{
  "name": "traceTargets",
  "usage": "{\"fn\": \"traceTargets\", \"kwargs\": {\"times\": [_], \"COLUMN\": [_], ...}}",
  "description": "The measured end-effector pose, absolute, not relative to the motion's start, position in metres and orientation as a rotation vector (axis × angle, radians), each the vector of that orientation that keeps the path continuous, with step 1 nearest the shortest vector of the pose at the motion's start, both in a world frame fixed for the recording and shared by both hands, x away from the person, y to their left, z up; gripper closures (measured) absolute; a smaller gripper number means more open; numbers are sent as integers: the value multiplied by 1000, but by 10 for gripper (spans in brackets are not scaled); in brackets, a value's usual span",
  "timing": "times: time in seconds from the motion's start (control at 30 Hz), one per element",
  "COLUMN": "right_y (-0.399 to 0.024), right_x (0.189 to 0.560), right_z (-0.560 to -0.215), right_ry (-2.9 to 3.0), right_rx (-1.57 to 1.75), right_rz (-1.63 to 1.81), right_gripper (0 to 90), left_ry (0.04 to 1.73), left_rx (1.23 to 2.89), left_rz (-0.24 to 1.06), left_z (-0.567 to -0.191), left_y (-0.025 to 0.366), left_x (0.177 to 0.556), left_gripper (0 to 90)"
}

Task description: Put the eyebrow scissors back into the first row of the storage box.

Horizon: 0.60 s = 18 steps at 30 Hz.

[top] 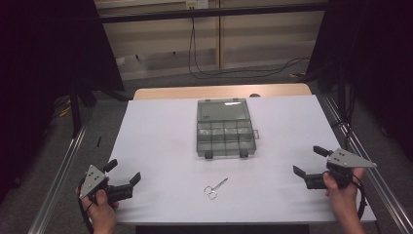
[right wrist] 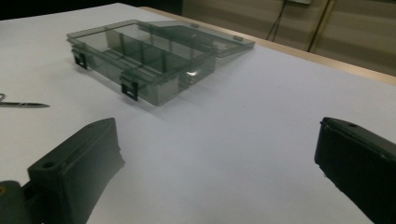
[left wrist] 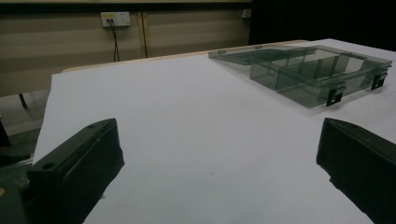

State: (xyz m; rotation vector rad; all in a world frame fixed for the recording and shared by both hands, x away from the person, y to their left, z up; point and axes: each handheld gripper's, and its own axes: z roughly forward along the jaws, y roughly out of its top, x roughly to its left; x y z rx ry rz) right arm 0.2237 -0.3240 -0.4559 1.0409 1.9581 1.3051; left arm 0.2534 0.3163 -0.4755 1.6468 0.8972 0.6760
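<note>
Left gripper (top: 125, 172): held in the person's left hand (top: 102, 212) at the near left corner of the table; its two black fingers (left wrist: 74, 168) stand spread wide, released, with bare white sheet between them and nothing gripped.
Right gripper (top: 308, 161): held in the person's right hand (top: 343, 195) at the near right edge; its fingers (right wrist: 77, 163) are likewise spread wide and hold nothing.
Scissors (top: 215, 188): small, silver, lying flat on the sheet between the two grippers, nearer the left one's fingers than the right's, apart from both; loops toward the person, blades pointing away and to the right. From the right gripper view the blade tip (right wrist: 25, 104) shows at the left edge, beyond the left finger.
Compartment box (top: 225, 131): smoky translucent plastic, well ahead of both pairs of fingers at mid-table; lid (top: 223, 108) swung open and lying flat behind the tray. Dividers split the tray into compartments; whether anything lies in them I cannot tell. Two dark latches (top: 208, 155) hang on the near edge.
Table (top: 160, 126): covered by a white sheet, a wooden strip showing at the far edge.
Beyond: cables (top: 234, 73) trail over the floor past the table.
</note>
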Motion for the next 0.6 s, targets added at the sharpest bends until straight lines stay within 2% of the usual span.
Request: {"fn": "traceTargets", "kwargs": {"times": [0.6], "right_y": [-277], "right_x": [256], "right_z": [-439], "right_ry": [2183], "right_rx": [873], "right_rz": [1290], "right_gripper": [0], "left_ry": [903], "left_rx": [1651], "left_rz": [678], "left_z": [-476], "left_y": [315], "left_x": [254], "left_gripper": [0]}}
